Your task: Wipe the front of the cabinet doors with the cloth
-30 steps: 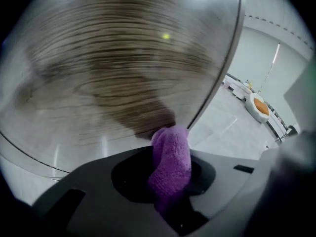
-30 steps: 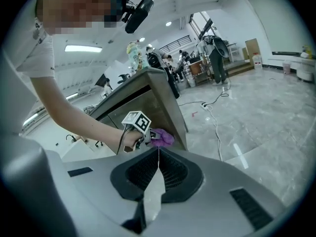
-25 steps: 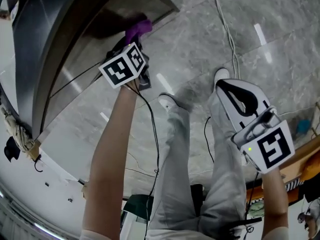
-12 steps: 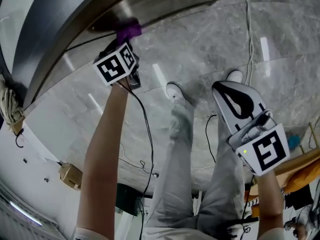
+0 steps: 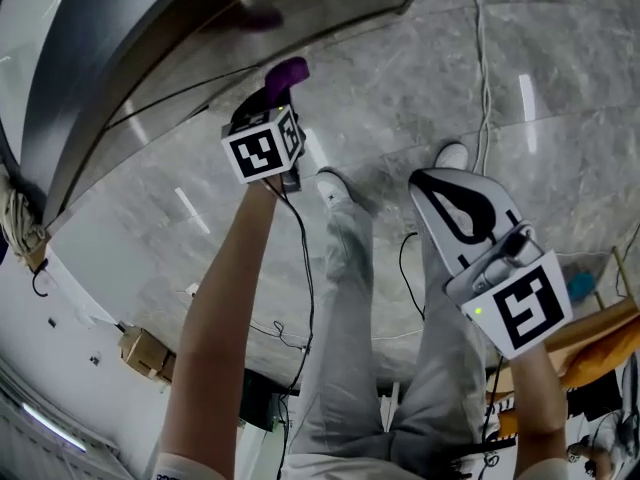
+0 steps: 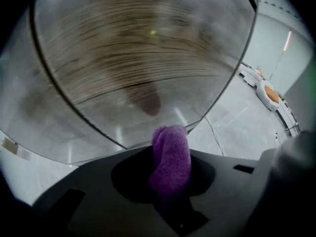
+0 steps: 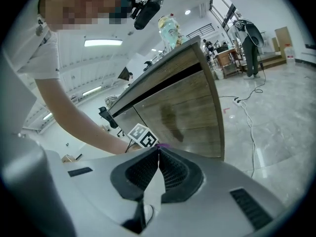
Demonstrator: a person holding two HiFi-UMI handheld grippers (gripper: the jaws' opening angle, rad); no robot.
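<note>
The left hand-held gripper (image 5: pixel 270 108) pinches the purple cloth (image 6: pixel 171 154), which looks soft, light and best held bunched mid-fold.

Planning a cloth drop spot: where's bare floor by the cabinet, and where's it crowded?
Free: marble floor between the cabinet base and the white cable; also the stretch between the shoes and the cardboard box. Crowded: head view's lower right, around the orange items.
</note>
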